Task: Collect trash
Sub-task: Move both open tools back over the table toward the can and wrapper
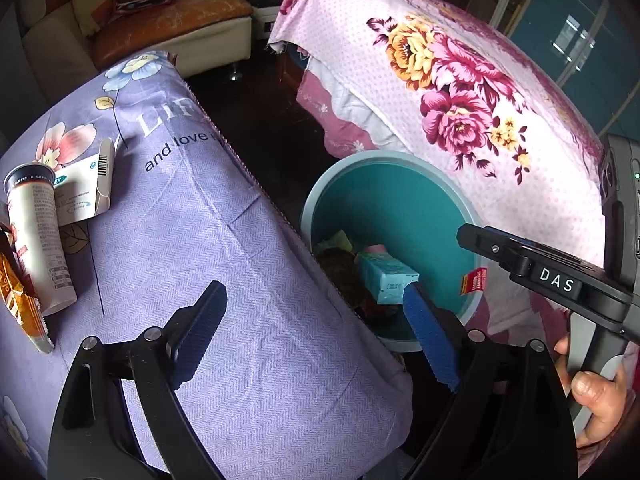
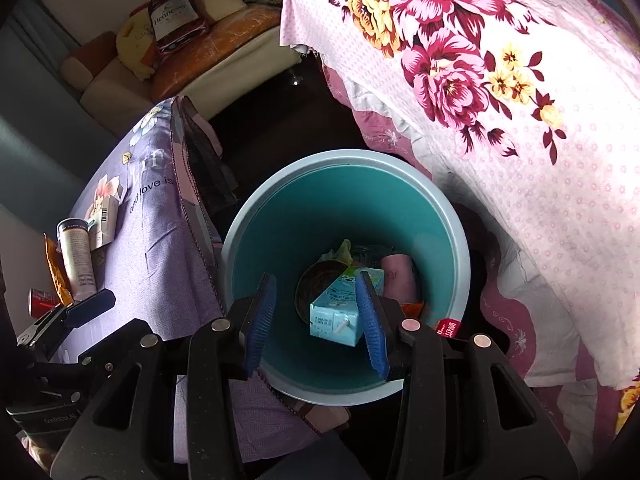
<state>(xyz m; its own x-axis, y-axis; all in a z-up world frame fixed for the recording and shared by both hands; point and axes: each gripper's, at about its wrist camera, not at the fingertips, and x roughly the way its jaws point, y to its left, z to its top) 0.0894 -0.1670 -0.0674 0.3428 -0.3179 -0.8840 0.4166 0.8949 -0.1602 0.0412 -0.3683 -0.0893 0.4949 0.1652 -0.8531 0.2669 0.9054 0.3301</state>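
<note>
Item: trash collection, drop-and-return stage. Right tongs [image 2: 316, 322]: poised over the mouth of the teal bin [image 2: 240, 240], jaws apart, nothing between them; the pale blue carton [image 2: 336, 316] seen through the gap appears to lie inside the bin atop a brown round object and other scraps, so this drop is judged finished. Left tongs [image 1: 316, 332]: jaws wide apart, empty, hovering over the lavender-covered desk [image 1: 224, 248] with the bin at their 1 o'clock. Remaining trash, at the left tongs' 10 o'clock: white tube [image 1: 40, 240] lying flat, a small white box [image 1: 86, 188] touching its capped end, an orange wrapper [image 1: 20, 304] at its near side; a red can [image 2: 42, 300] shows only in the right view. Handling advice: lift the right tongs straight up clear of the rim; approach the tube across its narrow body, not lengthwise. The wrapper is thin and flat; pinch its raised edge.
</note>
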